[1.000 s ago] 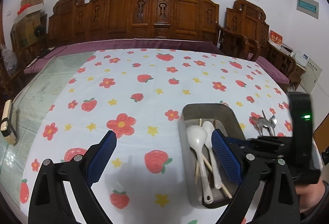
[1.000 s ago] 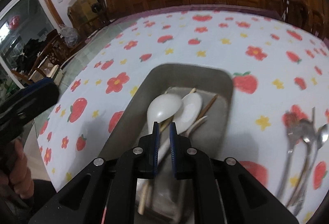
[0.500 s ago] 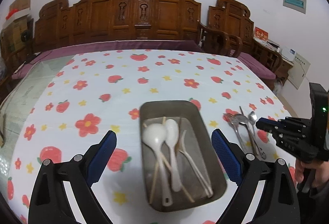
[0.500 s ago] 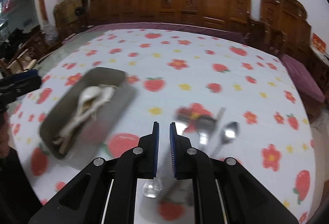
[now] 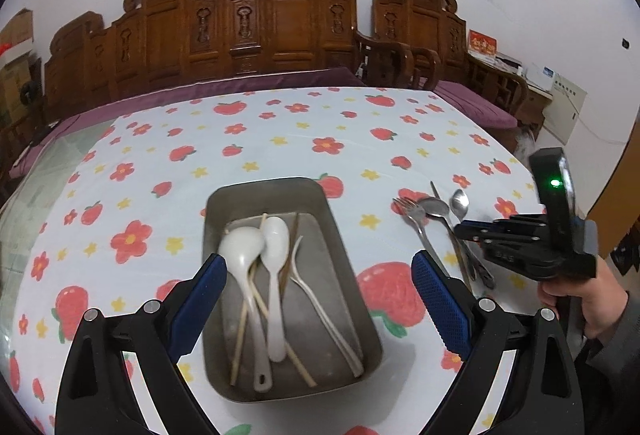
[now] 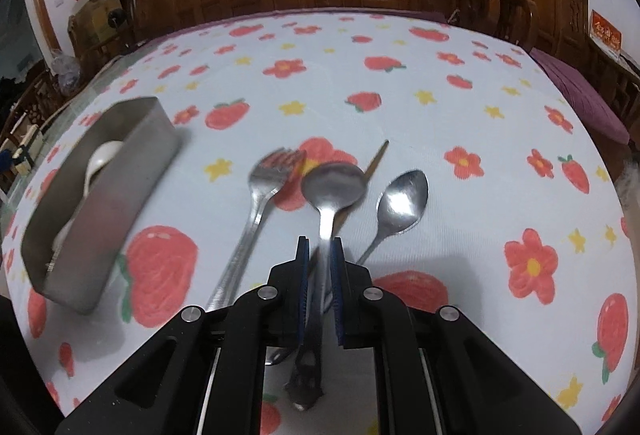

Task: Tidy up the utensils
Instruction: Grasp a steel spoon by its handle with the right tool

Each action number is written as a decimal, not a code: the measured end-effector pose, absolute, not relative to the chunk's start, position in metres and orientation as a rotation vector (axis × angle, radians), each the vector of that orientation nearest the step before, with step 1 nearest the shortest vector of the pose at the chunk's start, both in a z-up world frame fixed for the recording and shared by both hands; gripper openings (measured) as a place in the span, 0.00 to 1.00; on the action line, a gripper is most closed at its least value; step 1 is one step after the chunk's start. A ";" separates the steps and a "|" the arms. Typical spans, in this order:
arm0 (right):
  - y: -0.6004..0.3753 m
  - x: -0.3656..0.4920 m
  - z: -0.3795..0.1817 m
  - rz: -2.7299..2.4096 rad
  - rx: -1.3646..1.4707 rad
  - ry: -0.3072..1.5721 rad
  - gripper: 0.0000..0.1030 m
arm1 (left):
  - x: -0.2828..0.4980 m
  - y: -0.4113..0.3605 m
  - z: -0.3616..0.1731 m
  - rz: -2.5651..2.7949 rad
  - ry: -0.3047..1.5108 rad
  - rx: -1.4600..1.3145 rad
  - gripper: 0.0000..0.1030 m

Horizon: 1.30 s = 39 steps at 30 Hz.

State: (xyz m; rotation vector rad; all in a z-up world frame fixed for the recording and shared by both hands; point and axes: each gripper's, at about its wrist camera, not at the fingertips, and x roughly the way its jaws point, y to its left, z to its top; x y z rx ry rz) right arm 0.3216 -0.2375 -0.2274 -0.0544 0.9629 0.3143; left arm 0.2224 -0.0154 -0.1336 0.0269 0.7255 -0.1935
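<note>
1. While the left wrist view looks straight down into the grey metal tray (image 5: 336,235), showing two white ceramic spoons (image 5: 276,235), thin wooden chopsticks (image 5: 244,319) and a pale slender fork (image 5: 320,299) inside, the right wrist view shows only the tray's outer wall.
2. Only the right wrist view gives the metal cutlery close up: a four-tined fork (image 6: 256,207), a round-bowled spoon (image 6: 334,187) and an oval-bowled spoon (image 6: 402,203), all shiny steel, on the fruit-and-flower tablecloth (image 6: 440,107).
3. Left gripper (image 5: 320,299): blue ribbed pads spread wide, empty, the tray between and just ahead of them.
4. Right gripper (image 6: 320,295): jaws nearly together, empty, over the round-bowled spoon's handle; contact cannot be told.
</note>
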 end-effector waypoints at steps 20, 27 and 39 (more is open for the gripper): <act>-0.230 0.319 -0.227 0.283 -0.182 0.983 0.15 | 0.217 -0.048 -0.143 -0.235 0.741 0.080 0.87; -0.239 0.332 -0.228 0.281 -0.109 0.994 0.24 | 0.215 -0.057 -0.149 -0.235 0.752 0.102 0.87; -0.234 0.333 -0.225 0.322 -0.149 1.015 0.21 | 0.213 -0.068 -0.154 -0.240 0.764 0.117 0.87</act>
